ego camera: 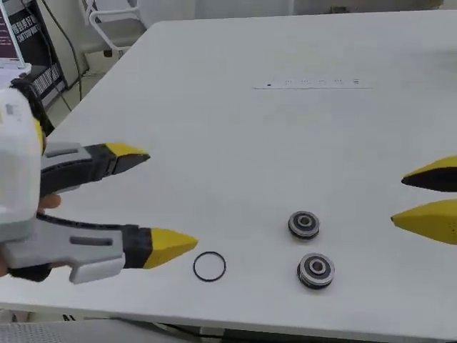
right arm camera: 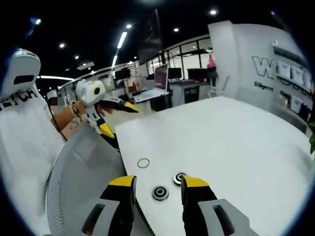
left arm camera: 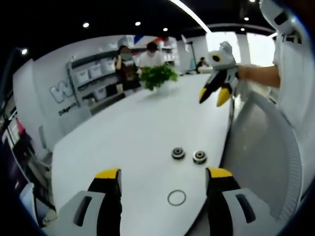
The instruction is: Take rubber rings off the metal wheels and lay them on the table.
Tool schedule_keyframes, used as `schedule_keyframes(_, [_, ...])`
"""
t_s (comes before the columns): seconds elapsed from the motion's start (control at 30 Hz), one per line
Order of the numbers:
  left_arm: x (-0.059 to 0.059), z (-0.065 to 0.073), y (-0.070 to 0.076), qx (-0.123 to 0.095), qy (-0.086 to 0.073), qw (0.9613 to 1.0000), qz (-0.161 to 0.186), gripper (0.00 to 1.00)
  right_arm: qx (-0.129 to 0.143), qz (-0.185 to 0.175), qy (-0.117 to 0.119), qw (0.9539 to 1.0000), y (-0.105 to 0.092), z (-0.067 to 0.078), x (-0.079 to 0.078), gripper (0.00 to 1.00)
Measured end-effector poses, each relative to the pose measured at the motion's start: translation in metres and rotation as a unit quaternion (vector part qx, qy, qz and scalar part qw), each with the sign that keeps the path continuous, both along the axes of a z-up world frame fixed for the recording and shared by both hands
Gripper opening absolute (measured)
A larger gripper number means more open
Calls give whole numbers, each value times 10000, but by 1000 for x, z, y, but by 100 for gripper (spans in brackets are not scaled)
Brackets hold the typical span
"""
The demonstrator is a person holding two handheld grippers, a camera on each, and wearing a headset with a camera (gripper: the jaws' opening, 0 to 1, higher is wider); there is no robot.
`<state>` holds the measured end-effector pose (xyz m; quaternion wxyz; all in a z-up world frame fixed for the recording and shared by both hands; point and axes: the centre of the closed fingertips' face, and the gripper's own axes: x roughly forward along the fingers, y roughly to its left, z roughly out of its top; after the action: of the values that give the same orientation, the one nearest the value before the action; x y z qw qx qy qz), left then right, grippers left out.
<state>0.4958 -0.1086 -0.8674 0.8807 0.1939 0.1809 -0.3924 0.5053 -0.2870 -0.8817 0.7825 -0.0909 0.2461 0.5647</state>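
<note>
One rubber ring (ego camera: 209, 266) lies flat on the table (ego camera: 271, 143), at 9 o'clock from the near wheel (ego camera: 315, 271); the far wheel (ego camera: 304, 224) is just beside it. Left gripper (ego camera: 170, 199), at 11 o'clock from the ring: jaws apart. Right gripper (ego camera: 398, 199), at 3 o'clock from the wheels: jaws apart.

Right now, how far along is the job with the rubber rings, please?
Done: one rubber ring lies loose on the table. In hand: nothing; the left claw and the right claw are open and empty. Left: the two metal wheels each show a dark outer band, so rings probably remain to take off.
</note>
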Motion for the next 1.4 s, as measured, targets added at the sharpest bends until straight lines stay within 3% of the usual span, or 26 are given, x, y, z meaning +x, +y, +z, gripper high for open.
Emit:
schedule_keyframes(0.3, [10,14,-64,-62,-151,9959,-885,69,-158,42,280,9995,3,-37,4,35])
schedule_keyframes(0.47, [14,9,-92,36,-141,9914,-1300,68,-265,95,394,9988,3,-55,4,35])
schedule_keyframes(0.63, [14,0,-117,-39,-29,9860,-1670,67,-277,124,539,9981,7,-66,2,35])
schedule_keyframes(0.73, [16,-8,-132,-288,140,9836,-1775,66,-422,232,491,9976,11,-74,0,34])
schedule_keyframes(1.0, [21,-44,-152,-79,298,9796,-1987,60,-610,446,543,9957,20,-95,-4,34])
schedule_keyframes(1.03, [19,-54,-151,54,365,9776,-2073,57,-631,466,550,9954,21,-99,-4,33])
schedule_keyframes(1.13, [21,-74,-150,213,484,9769,-2072,53,-709,501,573,9946,23,-108,-4,33])
schedule_keyframes(1.23, [21,-86,-150,176,643,9765,-2049,51,-748,568,600,9938,25,-115,-5,32])
schedule_keyframes(1.4, [25,-101,-150,160,699,9784,-1938,43,-848,673,659,9919,27,-127,-4,31])
